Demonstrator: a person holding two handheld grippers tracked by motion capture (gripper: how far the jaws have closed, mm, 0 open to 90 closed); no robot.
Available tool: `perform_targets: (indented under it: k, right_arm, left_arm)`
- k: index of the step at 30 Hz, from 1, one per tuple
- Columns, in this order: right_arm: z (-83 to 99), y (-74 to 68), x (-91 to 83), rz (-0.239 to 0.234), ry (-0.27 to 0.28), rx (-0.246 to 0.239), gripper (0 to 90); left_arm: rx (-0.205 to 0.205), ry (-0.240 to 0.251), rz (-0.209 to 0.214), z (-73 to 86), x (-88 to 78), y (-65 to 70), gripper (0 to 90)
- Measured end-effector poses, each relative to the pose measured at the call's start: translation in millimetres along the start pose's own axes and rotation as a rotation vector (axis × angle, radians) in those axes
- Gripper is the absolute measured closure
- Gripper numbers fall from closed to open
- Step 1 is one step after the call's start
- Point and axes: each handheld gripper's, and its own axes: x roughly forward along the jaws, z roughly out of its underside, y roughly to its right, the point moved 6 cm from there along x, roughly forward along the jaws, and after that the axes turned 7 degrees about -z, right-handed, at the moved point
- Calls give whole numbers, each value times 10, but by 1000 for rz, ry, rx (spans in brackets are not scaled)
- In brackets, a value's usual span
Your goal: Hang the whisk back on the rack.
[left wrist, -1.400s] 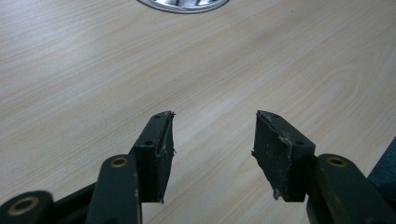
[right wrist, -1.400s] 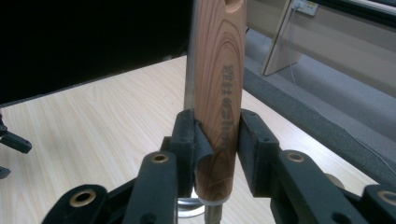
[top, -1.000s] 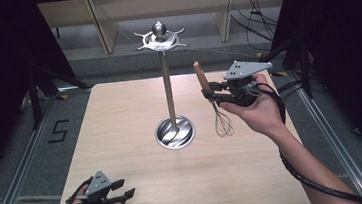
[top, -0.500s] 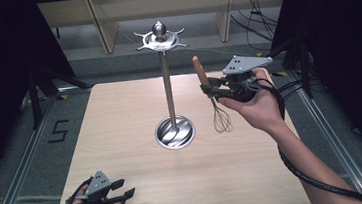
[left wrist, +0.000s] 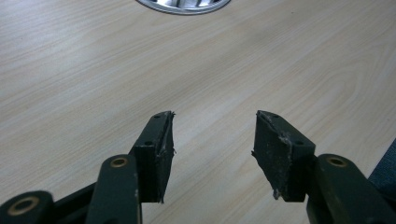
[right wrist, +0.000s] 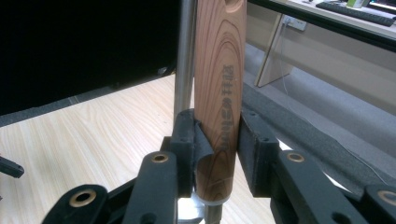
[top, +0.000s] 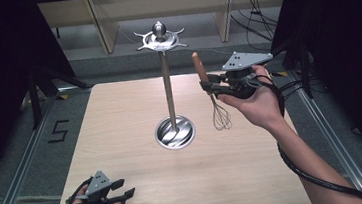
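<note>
Whisk (top: 212,96) handle clamped upright in your right gripper (top: 213,88), you've edged it up and nearer the stand (top: 168,90) over the table's (top: 120,118) far right side, ready for hanging, while your left gripper (top: 123,196) idles open near the near-left corner.

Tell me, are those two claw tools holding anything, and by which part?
The right gripper holds a whisk by its wooden handle, wires hanging down. The left gripper is open and holds nothing.

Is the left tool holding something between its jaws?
No, the left tool is open, with bare wooden table showing between its jaws.
</note>
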Motion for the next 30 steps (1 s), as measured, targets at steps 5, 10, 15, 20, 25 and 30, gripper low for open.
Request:
perform_targets:
  k: [5, 10, 15, 20, 25, 30]
  right_arm:
    - [-18, 22, 11, 16, 11, -8, 700]
    - [-33, 36, -4, 17, 4, -13, 700]
    - [-47, 40, 2, 14, 5, -2, 701]
    - [-72, 38, 1, 8, 5, 10, 700]
    - [-101, 64, 0, 22, 15, -2, 700]
    - [-115, 51, 8, 11, 13, 6, 700]
  left_arm:
    - [17, 5, -1, -5, -4, -8, 466]
    - [3, 1, -2, -2, -3, -2, 466]
    - [16, 6, -2, -6, -4, -8, 465]
    - [17, 5, -1, -7, -4, -8, 466]
    - [18, 5, -1, -6, -5, -8, 466]
    - [5, -2, -1, 0, -4, -4, 466]
